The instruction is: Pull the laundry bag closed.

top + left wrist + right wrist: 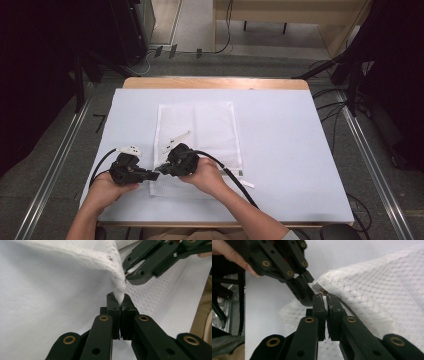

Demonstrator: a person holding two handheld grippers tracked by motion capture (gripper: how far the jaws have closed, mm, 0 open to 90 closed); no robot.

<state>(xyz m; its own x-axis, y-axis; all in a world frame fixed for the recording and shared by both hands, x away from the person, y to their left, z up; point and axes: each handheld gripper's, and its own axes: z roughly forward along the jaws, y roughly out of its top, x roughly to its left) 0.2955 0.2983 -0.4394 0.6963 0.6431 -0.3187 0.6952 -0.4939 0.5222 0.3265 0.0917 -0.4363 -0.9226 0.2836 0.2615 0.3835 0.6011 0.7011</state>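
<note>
In the right gripper view, right gripper [325, 298] pinches zipper pull [322, 292].

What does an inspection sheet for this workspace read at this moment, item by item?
Surface: table under a white cover, wooden far edge showing.
Job's things: white mesh laundry bag lying flat mid-table, its near-left corner pinched and lifted; in the right gripper view something small and dark sits at the pinch, possibly a zipper pull.
Clutter: small white tag beside the bag's near right corner.
Grippers: left hand-held gripper shut on the bag's bunched corner; right hand-held gripper shut on the same corner's edge; their tips nearly meet.
Cables: black cable trails from the right gripper across the bag; another loops from the left.
Surroundings: grey floor, floor rails, dark stands, floor cables.
</note>
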